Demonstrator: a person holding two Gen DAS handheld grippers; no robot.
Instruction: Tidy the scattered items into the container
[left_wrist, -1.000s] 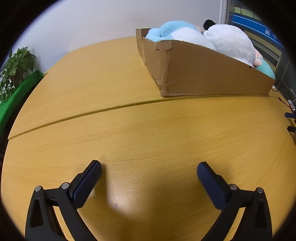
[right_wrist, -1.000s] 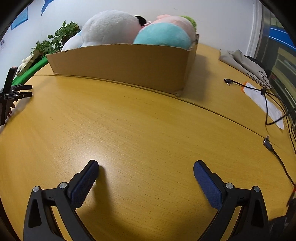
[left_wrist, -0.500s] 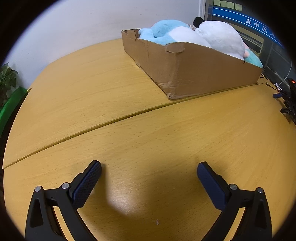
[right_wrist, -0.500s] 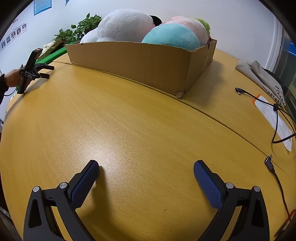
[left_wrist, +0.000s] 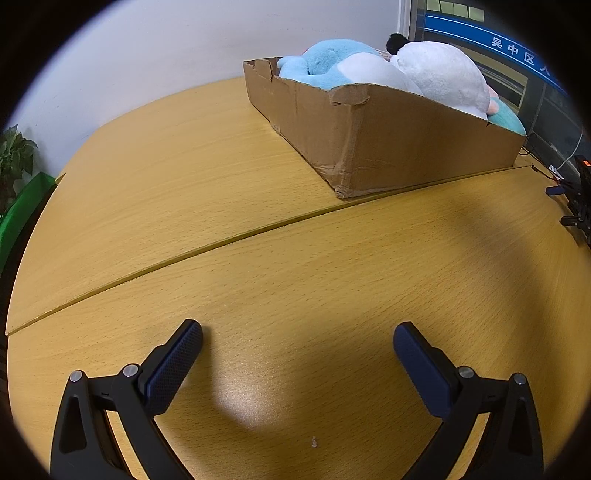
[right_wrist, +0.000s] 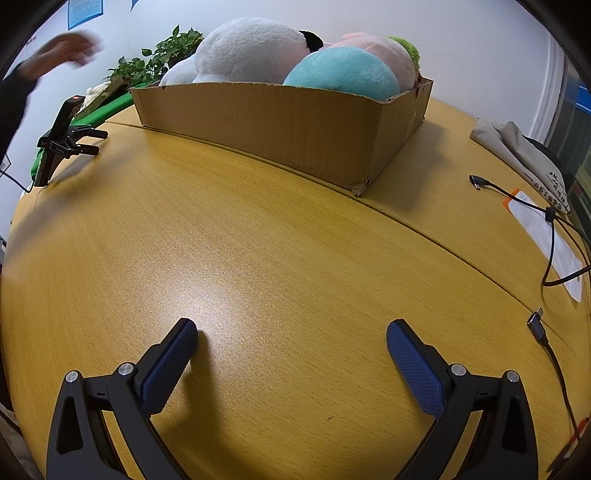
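Note:
A shallow cardboard box (left_wrist: 406, 147) stands on the wooden table, also in the right wrist view (right_wrist: 295, 125). It holds several plush toys: a light blue one (left_wrist: 325, 62), a white one (left_wrist: 443, 74) (right_wrist: 251, 51), a teal one (right_wrist: 343, 70) and a pink one (right_wrist: 384, 48). My left gripper (left_wrist: 297, 332) is open and empty, low over the bare table. My right gripper (right_wrist: 291, 330) is open and empty, low over the table. In the right wrist view the left gripper (right_wrist: 62, 136) rests on the table's far left, and a blurred hand (right_wrist: 70, 48) is raised above it.
A seam (left_wrist: 221, 240) runs across the table (right_wrist: 258, 258). Black cables (right_wrist: 550, 229), a white sheet (right_wrist: 546, 236) and a grey cloth (right_wrist: 517, 147) lie at the right. Green plants (right_wrist: 155, 62) stand behind the table's left edge. The right gripper (left_wrist: 581, 199) shows at the far right.
The left gripper has been set down on the table and the hand has lifted off it. Both views have swung so the box sits more central. Both grippers stay open.

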